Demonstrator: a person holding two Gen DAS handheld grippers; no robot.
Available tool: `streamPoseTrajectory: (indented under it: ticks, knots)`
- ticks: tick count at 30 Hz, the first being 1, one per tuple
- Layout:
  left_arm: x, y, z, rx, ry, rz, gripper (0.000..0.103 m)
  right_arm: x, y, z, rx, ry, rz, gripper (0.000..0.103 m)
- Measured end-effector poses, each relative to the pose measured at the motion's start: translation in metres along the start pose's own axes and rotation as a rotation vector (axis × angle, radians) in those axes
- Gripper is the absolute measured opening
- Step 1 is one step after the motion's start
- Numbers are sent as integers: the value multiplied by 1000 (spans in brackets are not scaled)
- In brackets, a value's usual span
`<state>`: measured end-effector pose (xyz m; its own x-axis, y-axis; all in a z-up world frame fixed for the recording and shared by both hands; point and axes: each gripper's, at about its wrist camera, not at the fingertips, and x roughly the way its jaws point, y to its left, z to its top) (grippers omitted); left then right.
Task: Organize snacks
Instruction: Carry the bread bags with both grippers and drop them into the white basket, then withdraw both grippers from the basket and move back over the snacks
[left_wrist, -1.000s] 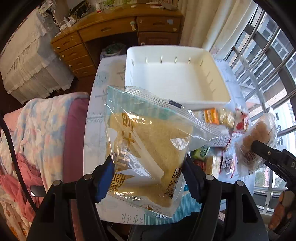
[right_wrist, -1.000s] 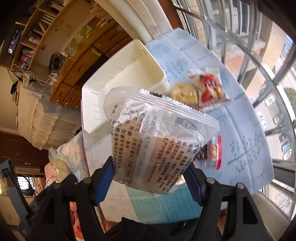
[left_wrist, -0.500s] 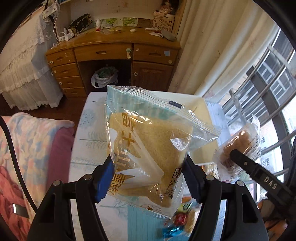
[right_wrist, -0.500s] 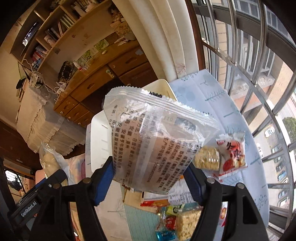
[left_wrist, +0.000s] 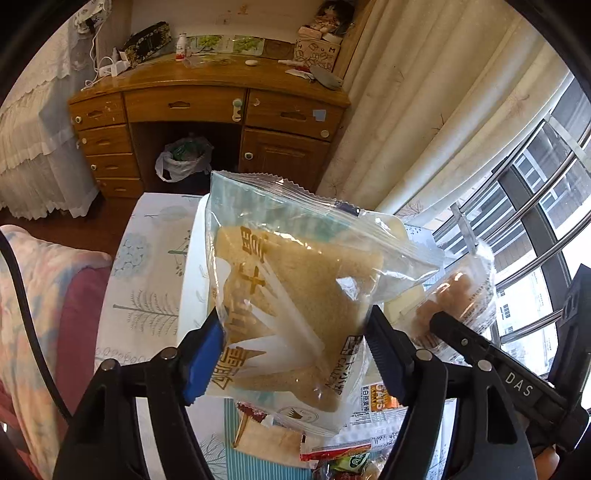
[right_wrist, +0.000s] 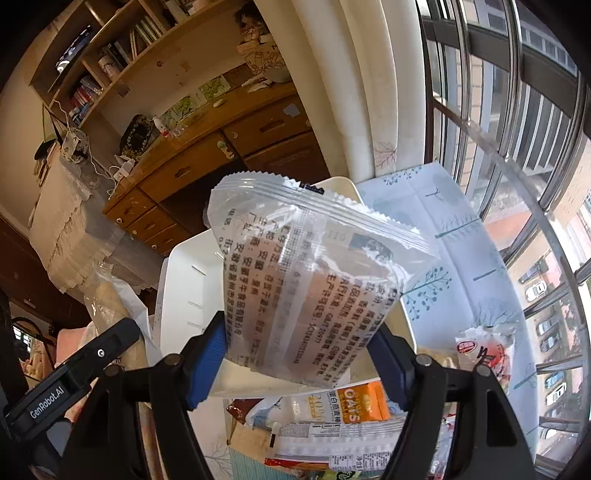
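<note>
1. Both grippers have risen since a second ago – the white bin (left_wrist: 190, 291), then spread wide below the left camera, now shows only as a sliver behind the held packet, and the wooden desk (left_wrist: 207, 107) fills the far part of the view.
2. Left gripper (left_wrist: 295, 347): its fingers are closed onto the lower part of a clear bread packet (left_wrist: 295, 295), blue pad on the left, black ribbed pad on the right. The packet stands upright between them, gold lettering facing the camera, its serrated top seal toward the desk.
3. Right gripper (right_wrist: 301, 356): likewise closed, pinching a second packet (right_wrist: 310, 288) near its lower edge. Black printed text faces the camera; a brown item shows dimly through the film.
4. That second packet appears in the left view at the right, with brown pieces inside – held up just beside the bread packet.
5. White bin in the right view (right_wrist: 184, 291): lying on the table behind and below the held packet, slots visible on its left wall.
6. Loose snack packets (right_wrist: 343, 417) lie heaped on the near part of the tablecloth (right_wrist: 461, 243), among them an orange one marked OATS.
7. Curtain (left_wrist: 424, 122) and barred window (right_wrist: 517, 110): far right.
</note>
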<state>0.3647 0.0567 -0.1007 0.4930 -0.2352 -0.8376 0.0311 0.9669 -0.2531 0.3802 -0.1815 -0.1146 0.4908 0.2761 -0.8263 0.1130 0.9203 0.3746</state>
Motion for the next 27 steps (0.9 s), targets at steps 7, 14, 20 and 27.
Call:
streamPoseTrajectory:
  ticks: [7, 14, 20, 27]
  knots:
    - [-9, -5, 3, 56, -76, 4, 96, 0, 3, 4, 8, -18, 25, 88]
    - [-36, -8, -5, 40, -87, 8, 96, -19, 9, 4, -10, -46, 48, 90]
    - [-70, -12, -25, 36, -118, 28, 96, -54, 12, -9, -36, -93, 78, 90]
    - [-116, -18, -74, 2, -144, 27, 96, -100, 2, -41, -40, -141, 111, 90]
